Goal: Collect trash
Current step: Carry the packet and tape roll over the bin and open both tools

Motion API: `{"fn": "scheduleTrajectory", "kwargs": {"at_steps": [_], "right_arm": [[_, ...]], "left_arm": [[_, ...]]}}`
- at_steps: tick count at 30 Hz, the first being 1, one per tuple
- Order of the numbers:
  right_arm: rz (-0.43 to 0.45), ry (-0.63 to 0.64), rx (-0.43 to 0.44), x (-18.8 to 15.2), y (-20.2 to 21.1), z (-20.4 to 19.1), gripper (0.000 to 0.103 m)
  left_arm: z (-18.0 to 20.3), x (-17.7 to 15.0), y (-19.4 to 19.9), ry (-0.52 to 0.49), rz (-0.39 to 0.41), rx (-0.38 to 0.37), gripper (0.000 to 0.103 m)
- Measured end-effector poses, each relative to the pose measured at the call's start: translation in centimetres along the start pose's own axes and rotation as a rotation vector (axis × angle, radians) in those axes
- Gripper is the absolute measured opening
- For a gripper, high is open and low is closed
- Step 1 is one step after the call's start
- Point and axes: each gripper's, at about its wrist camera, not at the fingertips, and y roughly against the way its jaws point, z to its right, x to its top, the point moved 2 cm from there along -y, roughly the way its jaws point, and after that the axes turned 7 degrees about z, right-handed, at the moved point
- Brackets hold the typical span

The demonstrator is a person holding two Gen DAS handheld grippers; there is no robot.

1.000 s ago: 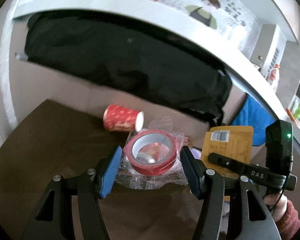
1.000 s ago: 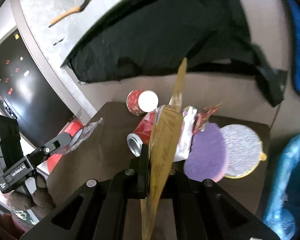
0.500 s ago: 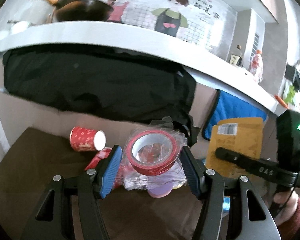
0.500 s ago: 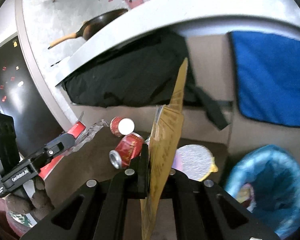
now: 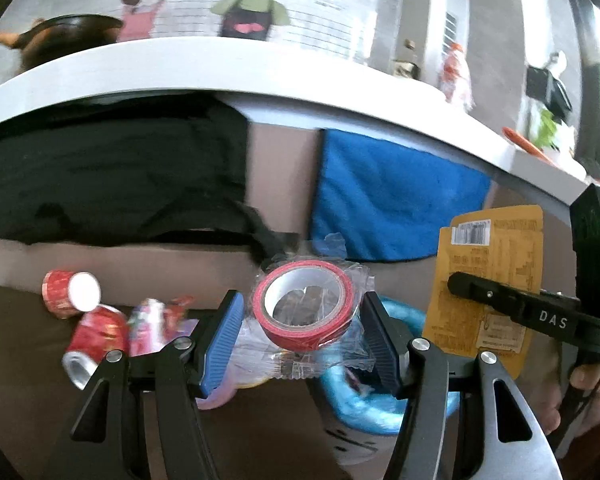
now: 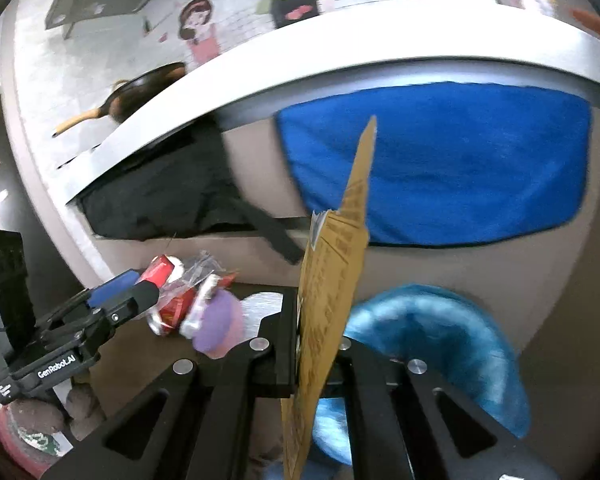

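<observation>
With my left gripper [image 5: 302, 332] fingers half-spread on the wrapped tape roll [image 5: 305, 304] and my right gripper [image 6: 315, 354] clamped on the stiff, light card packet [image 6: 332, 280], both beside the bin [image 6: 440, 344], I judge the crinkly wrap slippery, so I'd grip the roll's sides.

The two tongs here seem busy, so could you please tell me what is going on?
A person is collecting trash with both hands. The left tongs grip a red tape roll in clear plastic wrap, and the right tongs are shut on a flat yellow-brown package. Both are held up near the blue-lined bin. A red can, a paper cup and other wrappers lie on the brown table.
</observation>
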Motion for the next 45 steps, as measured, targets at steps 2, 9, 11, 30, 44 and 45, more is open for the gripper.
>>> {"fn": "scheduleTrajectory", "kwargs": {"at_steps": [2,9,11,30,44,45], "right_arm": [[0.006,-0.013,-0.021,-0.2,0.7,1.6,0.003],[0.018,-0.043,-0.066,-1.2,1.9,5.1,0.003],[0.017,-0.053,-0.078,-1.5,1.9,5.7,0.003],[-0.055,-0.107,-0.095,-3.6,-2.7,9.8,0.003],[-0.098,-0.11,-0.158,-5.4,-4.5,10.5,0.057],[-0.095,-0.116,-0.161,-5.3,-4.3,10.5,0.057]], "left_arm": [[1.5,-0.2,-0.7,-0.012,-0.009,-0.018,0.061],[4.9,-0.9,-2.9,-0.028,-0.039,-0.064,0.061],[5.6,-1.2,-3.6,-0.033,-0.046,-0.074,0.061],[6.5,-4.7,-11.0,-0.002,-0.181,-0.09,0.061],[3.9,-4.7,-12.4,0.115,-0.226,-0.184,0.078],[3.6,-4.4,-12.1,0.124,-0.219,-0.182,0.08]]}}
